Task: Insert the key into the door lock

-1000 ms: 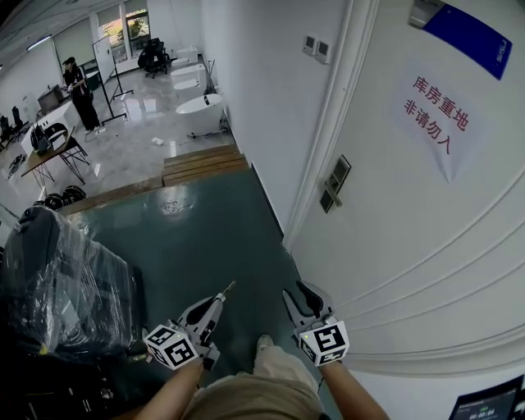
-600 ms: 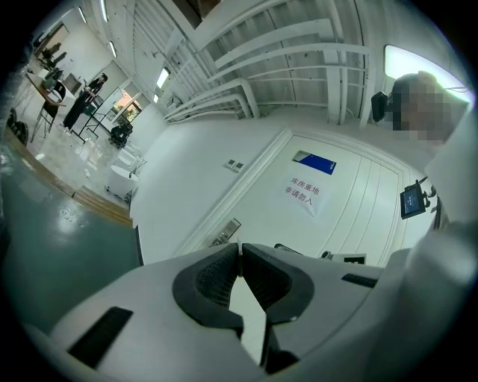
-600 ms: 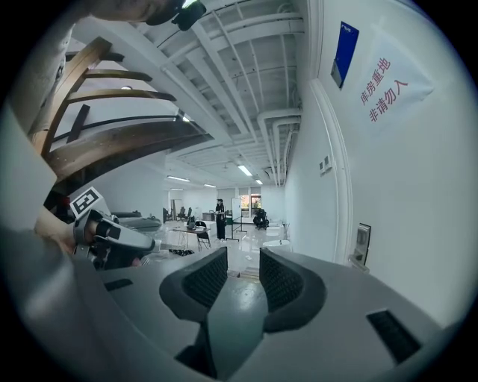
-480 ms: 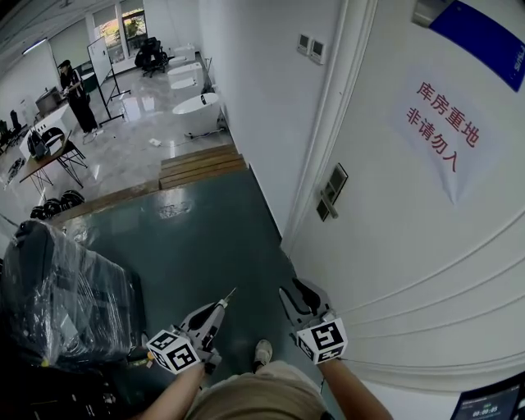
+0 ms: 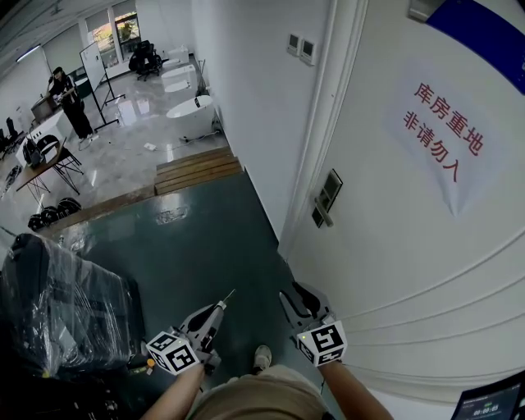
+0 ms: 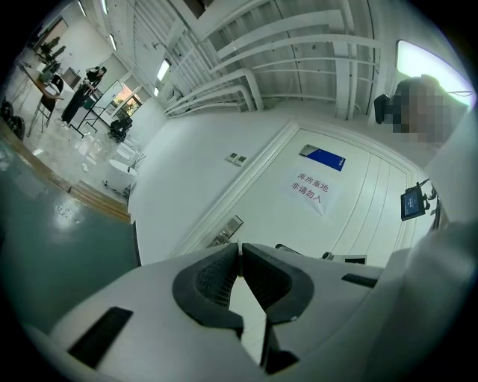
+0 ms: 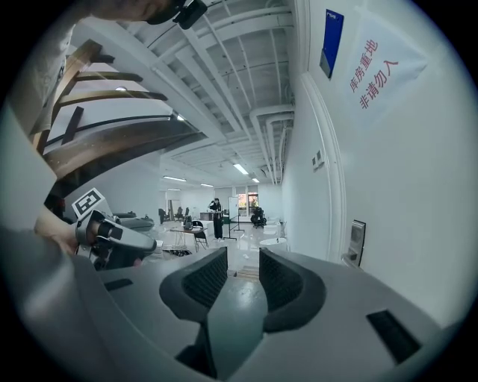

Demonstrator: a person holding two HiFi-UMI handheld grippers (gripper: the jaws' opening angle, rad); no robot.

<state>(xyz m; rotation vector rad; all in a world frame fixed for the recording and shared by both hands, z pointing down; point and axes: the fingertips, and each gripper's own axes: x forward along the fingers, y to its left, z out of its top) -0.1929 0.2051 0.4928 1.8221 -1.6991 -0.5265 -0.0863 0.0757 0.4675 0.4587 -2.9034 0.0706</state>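
Zero insertion so far: we hold the key (image 5: 227, 296) pinched in the closed left gripper (image 5: 215, 310), well apart from the door lock (image 5: 327, 195) on the door (image 5: 410, 246), so approach, alignment and insertion are all left. Its long axis runs in line with the jaws, tip forward and roughly lock-ward; the right gripper (image 5: 298, 297) has its jaws apart and empty.

The white door (image 5: 385, 271) bears red lettering (image 5: 447, 131) and a blue plate (image 5: 484, 25); the floor (image 5: 205, 246) is teal.
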